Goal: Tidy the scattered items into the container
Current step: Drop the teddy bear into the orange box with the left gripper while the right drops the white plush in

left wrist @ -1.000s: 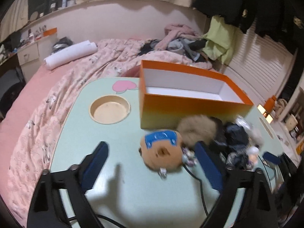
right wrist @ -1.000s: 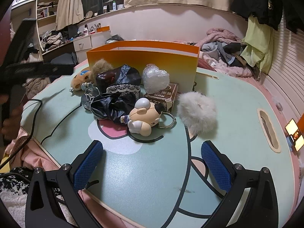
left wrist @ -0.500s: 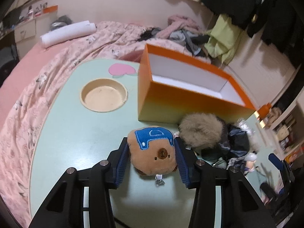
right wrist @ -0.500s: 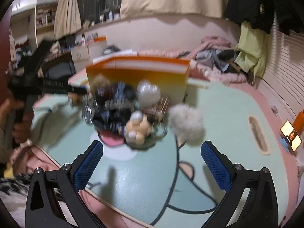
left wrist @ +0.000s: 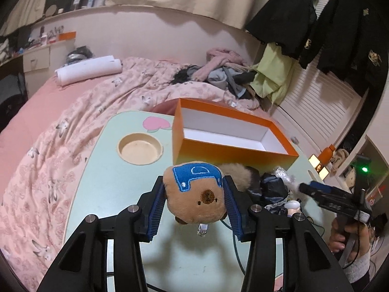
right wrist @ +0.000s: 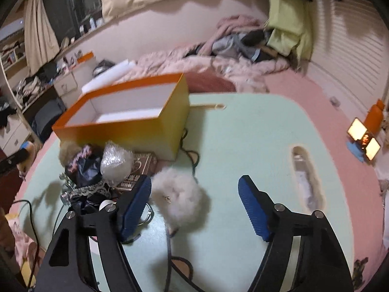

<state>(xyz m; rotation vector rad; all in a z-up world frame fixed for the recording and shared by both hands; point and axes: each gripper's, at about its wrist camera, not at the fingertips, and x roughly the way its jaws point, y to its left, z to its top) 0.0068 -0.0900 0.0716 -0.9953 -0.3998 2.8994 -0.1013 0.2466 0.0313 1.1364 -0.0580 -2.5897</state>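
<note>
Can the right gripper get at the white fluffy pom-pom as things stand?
Probably yes. The right gripper is open, the white fluffy pom-pom lies just ahead by its left finger, and nothing covers it.

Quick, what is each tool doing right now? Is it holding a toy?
Left tool: closed on the brown plush toy, lifted off the table.
Right tool: open, holding nothing; the white fluffy pompom sits between its fingers.

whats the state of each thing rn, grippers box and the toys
left gripper: shut on the bear plush, raised off the table
bear plush: gripped at both sides, in the air
right gripper: open, white pom-pom between its fingers, ungripped
white pom-pom: lying on the table
orange box: open, nothing visible inside
brown pom-pom: on the table by the box
</note>
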